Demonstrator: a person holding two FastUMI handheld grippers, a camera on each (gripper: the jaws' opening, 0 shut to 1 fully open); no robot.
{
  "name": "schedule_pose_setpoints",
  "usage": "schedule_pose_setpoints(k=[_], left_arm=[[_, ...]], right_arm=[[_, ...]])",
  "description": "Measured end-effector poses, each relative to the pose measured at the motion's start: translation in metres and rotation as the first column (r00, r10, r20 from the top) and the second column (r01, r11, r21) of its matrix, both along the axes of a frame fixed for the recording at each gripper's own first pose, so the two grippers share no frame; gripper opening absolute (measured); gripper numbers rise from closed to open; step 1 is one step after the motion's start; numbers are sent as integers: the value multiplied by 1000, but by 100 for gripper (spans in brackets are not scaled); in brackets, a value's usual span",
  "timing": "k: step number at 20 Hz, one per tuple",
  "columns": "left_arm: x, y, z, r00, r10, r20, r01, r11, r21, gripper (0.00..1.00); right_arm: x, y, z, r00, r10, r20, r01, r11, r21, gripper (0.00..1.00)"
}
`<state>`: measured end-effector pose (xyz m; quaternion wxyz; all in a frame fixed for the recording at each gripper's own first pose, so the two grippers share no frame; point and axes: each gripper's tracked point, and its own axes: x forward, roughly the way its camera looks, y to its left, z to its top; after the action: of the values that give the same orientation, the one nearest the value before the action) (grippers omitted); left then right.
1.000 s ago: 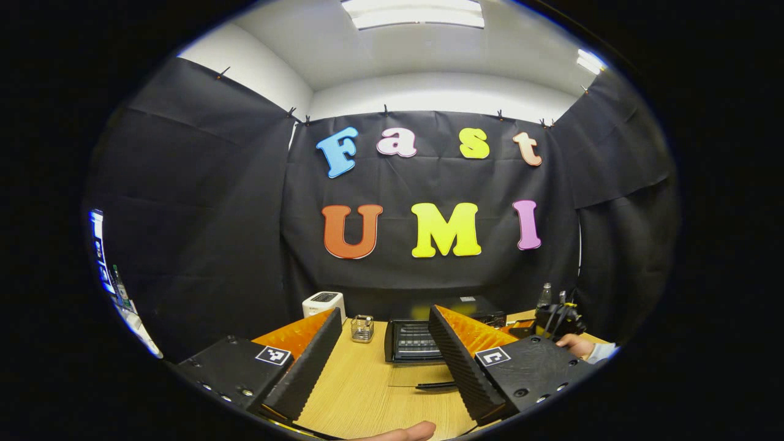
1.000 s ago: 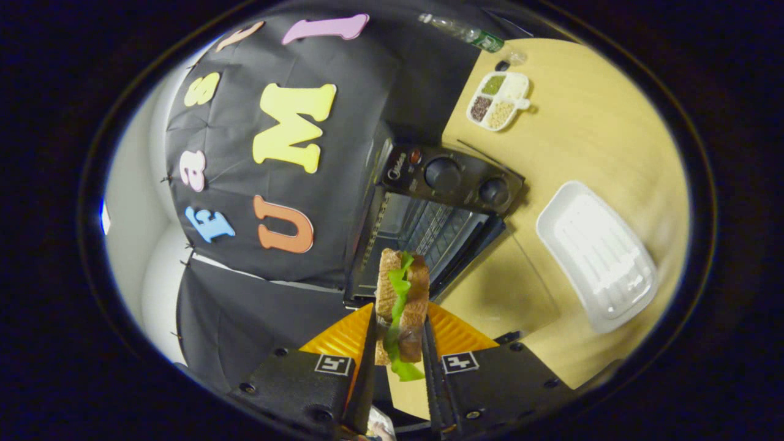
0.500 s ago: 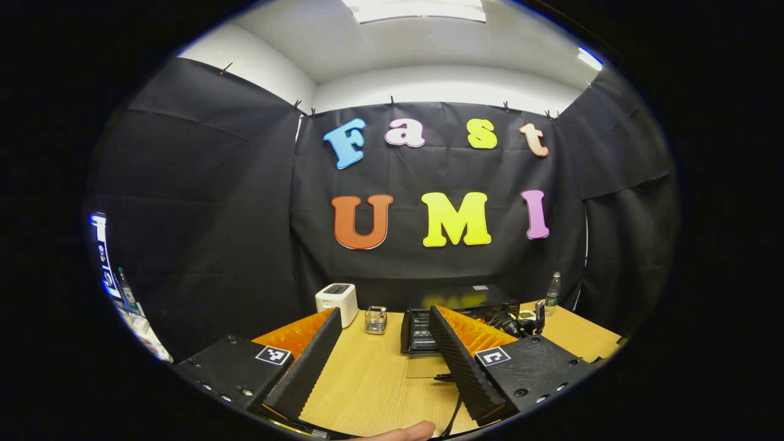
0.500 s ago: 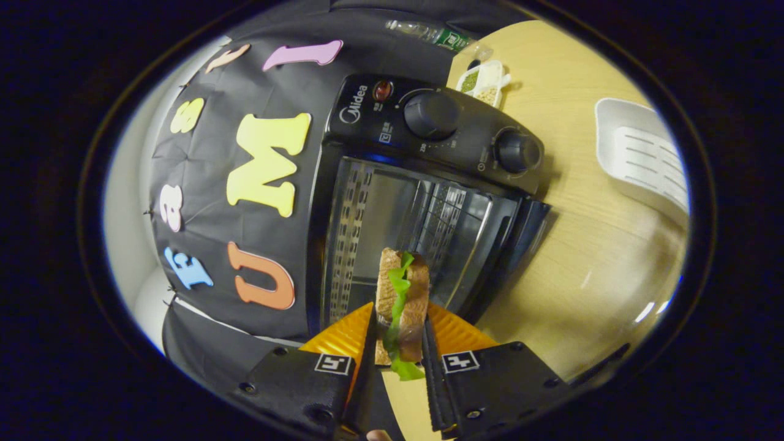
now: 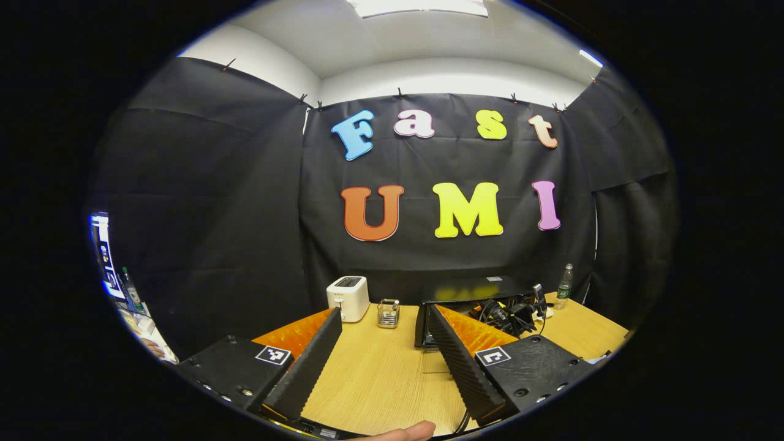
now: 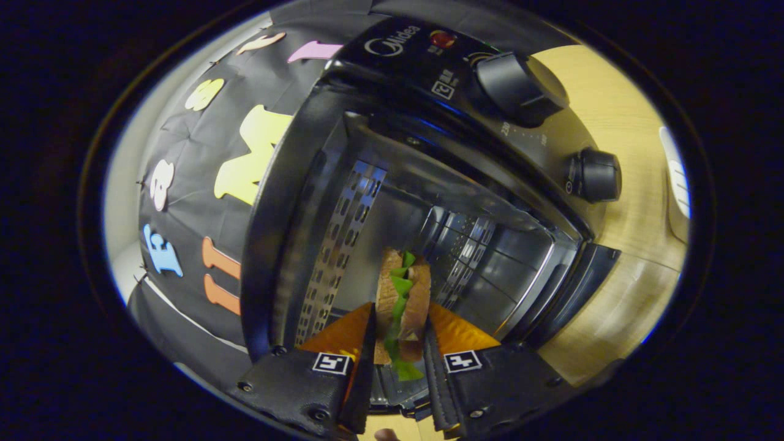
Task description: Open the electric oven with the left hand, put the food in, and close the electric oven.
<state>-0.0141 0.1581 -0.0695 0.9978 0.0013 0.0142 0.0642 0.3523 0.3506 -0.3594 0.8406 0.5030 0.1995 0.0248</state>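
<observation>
Fingers of the right gripper (image 6: 398, 343) clamp a brown-bread sandwich with green lettuce (image 6: 401, 300), which reaches into the open mouth of the black electric oven with two round knobs (image 6: 520, 116). The left gripper (image 5: 383, 361) hangs spread and empty over the light wooden table (image 5: 380, 380), well back from the oven (image 5: 465, 294). A white toaster (image 5: 348, 298) stands beyond.

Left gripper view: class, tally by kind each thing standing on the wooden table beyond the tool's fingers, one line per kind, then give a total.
Toaster: 1
Small wire basket: 1
Oven: 1
Bottle: 1
Total: 4
</observation>
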Motion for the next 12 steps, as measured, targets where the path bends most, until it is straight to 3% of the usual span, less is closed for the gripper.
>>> schedule_pose_setpoints(k=[2,3,4,7,9,11,12], left_arm=[[1,1,-4,1000,3,-8,-3,1000,-6,94],[2,0,-7,1000,2,-14,-2,1000,-9,93],[4,-2,-9,1000,-1,-19,1,1000,-11,94],[3,-5,-13,1000,-10,-29,10,1000,0,94],[2,-9,-13,999,-16,-29,16,1000,7,94],[1,-11,-14,999,-17,-31,17,1000,6,94],[0,-11,-15,999,-18,-32,18,1000,3,93]], right_arm=[[-3,2,-3,1000,24,1,-24,998,-55,43],[-3,4,0,999,40,16,-38,995,-95,56],[-3,1,0,999,40,17,-37,988,-150,62],[-7,8,1,994,108,29,-95,951,-296,77],[-12,13,1,988,151,13,-134,909,-394,88],[-14,16,-3,977,211,-28,-195,837,-511,100],[-16,19,-6,971,235,-43,-217,795,-567,100]])
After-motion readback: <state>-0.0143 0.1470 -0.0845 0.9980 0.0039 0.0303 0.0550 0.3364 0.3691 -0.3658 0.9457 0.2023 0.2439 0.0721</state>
